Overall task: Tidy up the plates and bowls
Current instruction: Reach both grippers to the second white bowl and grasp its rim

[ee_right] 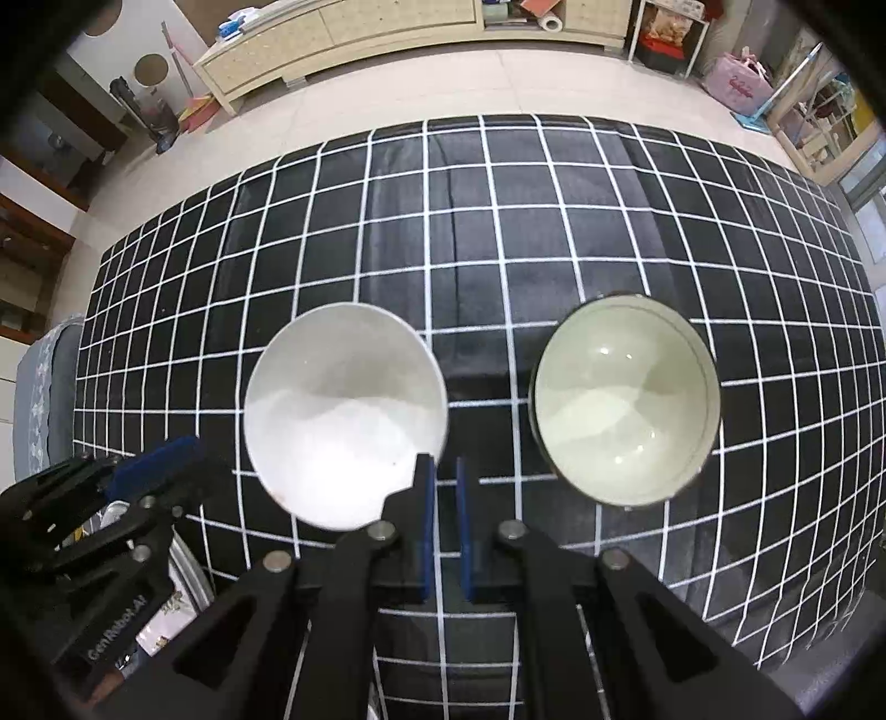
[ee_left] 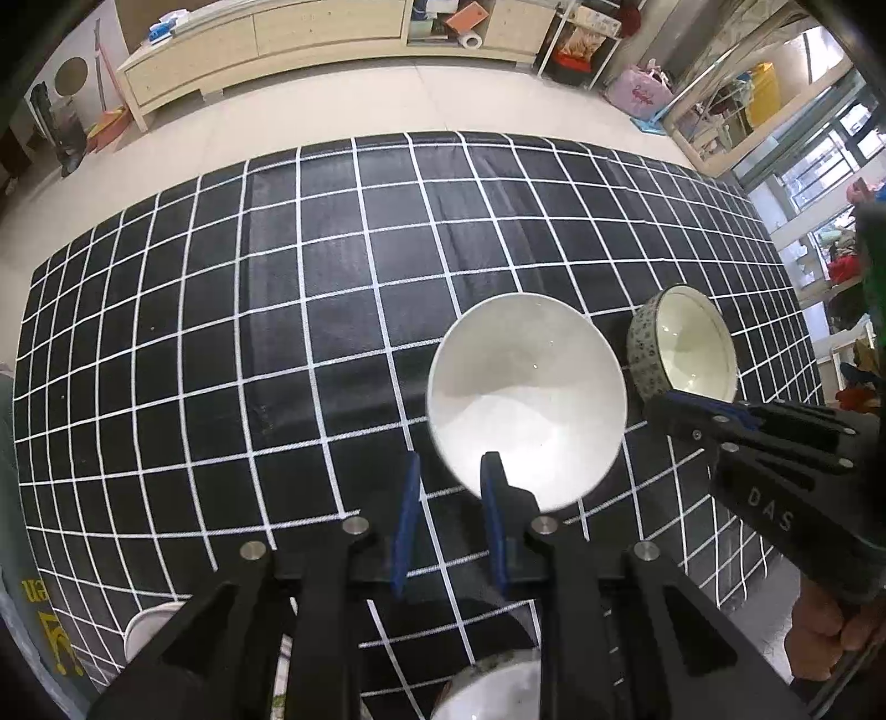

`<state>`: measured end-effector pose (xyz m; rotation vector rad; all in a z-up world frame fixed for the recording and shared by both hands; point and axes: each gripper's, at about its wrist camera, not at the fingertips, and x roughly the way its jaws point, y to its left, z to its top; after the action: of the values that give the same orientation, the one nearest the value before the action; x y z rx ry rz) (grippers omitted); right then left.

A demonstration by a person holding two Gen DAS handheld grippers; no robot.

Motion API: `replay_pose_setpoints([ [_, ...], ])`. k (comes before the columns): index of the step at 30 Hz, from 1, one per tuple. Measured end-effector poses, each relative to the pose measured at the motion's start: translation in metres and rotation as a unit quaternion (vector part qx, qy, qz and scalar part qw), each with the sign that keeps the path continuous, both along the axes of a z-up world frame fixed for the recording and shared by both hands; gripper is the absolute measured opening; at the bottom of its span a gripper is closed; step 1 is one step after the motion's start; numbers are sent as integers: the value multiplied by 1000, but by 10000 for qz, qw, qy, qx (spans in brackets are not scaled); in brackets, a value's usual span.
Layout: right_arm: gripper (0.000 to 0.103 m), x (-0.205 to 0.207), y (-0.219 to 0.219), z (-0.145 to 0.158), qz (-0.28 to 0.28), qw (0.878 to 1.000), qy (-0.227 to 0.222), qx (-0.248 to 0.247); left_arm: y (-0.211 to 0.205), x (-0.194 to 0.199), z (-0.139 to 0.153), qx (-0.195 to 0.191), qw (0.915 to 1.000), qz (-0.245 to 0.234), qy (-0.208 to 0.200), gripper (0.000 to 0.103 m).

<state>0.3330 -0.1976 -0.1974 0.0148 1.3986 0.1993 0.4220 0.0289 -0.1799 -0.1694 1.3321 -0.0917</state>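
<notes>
A plain white bowl stands on the black grid cloth. A patterned bowl with a cream inside stands to its right. My left gripper is open and empty, its right finger in front of the white bowl's near rim. My right gripper has a narrow gap and holds nothing; it hovers between the two bowls, left finger by the white bowl's rim. In the left wrist view the right gripper shows near the patterned bowl. In the right wrist view the left gripper shows at lower left.
The table with the black grid cloth fills both views. Another white dish and a white rim sit at the near edge under my left gripper. A long cabinet stands beyond on the tiled floor.
</notes>
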Motion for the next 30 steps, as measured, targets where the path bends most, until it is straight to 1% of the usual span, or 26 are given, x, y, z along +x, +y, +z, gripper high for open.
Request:
replay_pose_setpoints([
  [5, 10, 10, 4, -7, 46, 9999, 28, 96, -2, 8, -11, -2, 10000, -23, 79, 20],
  [8, 10, 16, 7, -13, 79, 9999, 63, -31, -1, 13, -18, 24, 9999, -18, 129, 20],
  [11, 10, 20, 10, -21, 78, 9999, 132, -49, 0, 17, -27, 28, 9999, -26, 156, 20],
  [15, 10, 21, 15, -27, 132, 9999, 32, -94, -5, 23, -35, 73, 9998, -125, 171, 20],
  [17, 10, 21, 15, -32, 102, 9999, 35, -61, -9, 25, -40, 158, 9996, -139, 192, 19],
  [19, 10, 20, 15, -36, 76, 10000, 38, -51, -13, 26, -42, 331, 9991, -232, 130, 18],
  [21, 10, 18, 17, -40, 32, 10000, 6, -68, -17, 27, -44, 454, 9986, -238, 114, 13],
  [22, 10, 17, 18, -40, 50, 9999, -13, -113, -18, 27, -45, 485, 9984, -257, 111, 12],
  [25, 10, 16, 18, -46, 149, 9994, -37, -312, -16, 25, -46, 421, 9987, -267, 122, 10],
  [30, 10, 5, 23, -48, 82, 9995, 111, -299, -19, 12, -53, 493, 9982, -279, 187, 10],
])
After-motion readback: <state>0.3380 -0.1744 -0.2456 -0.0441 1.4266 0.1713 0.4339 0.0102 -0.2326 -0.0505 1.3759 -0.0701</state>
